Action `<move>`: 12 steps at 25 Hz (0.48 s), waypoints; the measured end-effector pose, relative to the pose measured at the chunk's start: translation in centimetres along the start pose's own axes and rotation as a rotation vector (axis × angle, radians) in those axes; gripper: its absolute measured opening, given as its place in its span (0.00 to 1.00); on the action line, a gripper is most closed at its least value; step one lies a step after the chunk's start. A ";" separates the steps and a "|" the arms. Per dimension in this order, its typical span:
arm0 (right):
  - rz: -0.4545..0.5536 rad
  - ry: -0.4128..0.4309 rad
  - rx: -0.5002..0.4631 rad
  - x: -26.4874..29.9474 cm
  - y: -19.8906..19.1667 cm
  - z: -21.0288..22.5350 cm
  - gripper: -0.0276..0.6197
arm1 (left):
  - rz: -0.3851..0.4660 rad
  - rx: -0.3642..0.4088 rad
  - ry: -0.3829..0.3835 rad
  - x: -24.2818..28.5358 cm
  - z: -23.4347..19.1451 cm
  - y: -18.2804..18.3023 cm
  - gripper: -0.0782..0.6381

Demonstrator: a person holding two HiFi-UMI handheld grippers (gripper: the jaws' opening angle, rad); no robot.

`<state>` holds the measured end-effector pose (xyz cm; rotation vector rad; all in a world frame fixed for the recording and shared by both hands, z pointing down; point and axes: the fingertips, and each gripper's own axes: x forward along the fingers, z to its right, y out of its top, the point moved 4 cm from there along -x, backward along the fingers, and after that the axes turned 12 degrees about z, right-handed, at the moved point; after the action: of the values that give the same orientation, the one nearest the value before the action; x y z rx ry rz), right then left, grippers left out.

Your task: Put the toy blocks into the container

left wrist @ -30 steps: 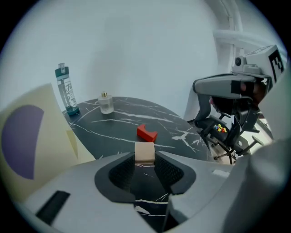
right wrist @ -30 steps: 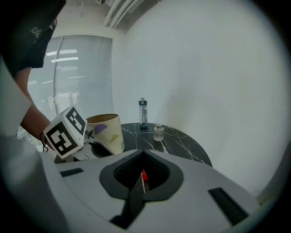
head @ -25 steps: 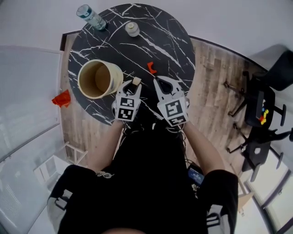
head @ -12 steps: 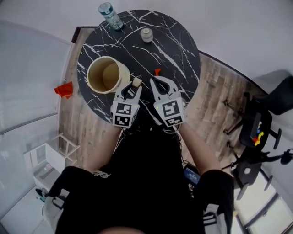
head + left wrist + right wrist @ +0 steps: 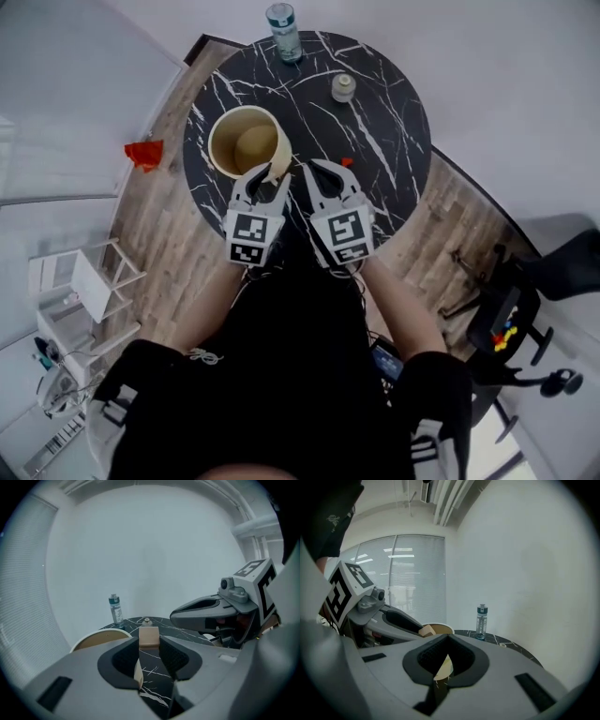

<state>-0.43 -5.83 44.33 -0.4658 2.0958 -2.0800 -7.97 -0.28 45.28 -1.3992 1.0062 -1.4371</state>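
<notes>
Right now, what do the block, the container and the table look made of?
The block looks like unpainted wood: pale tan, matte, squared edges. The container is cream, matte and thin-walled: paper or plastic, I can't tell which. The table is black with white veins: marble or a marble-look laminate.

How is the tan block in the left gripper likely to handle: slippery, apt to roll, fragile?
Probably stiff: the tan block shows crisp square edges where the left gripper pinches it. Its flat faces suggest it won't roll when set down. It sits only at the jaw tips, so it could twist or slip; it looks like wood, likely light and not fragile.
</notes>
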 end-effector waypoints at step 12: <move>0.045 0.206 -0.027 5.5 2.5 -5.3 0.04 | 0.055 -0.058 0.232 -5.5 -6.8 0.6 0.29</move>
<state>-7.59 -2.56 42.59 -0.2129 2.2234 -2.1588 -14.80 4.67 42.74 -1.2551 1.2324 -1.5661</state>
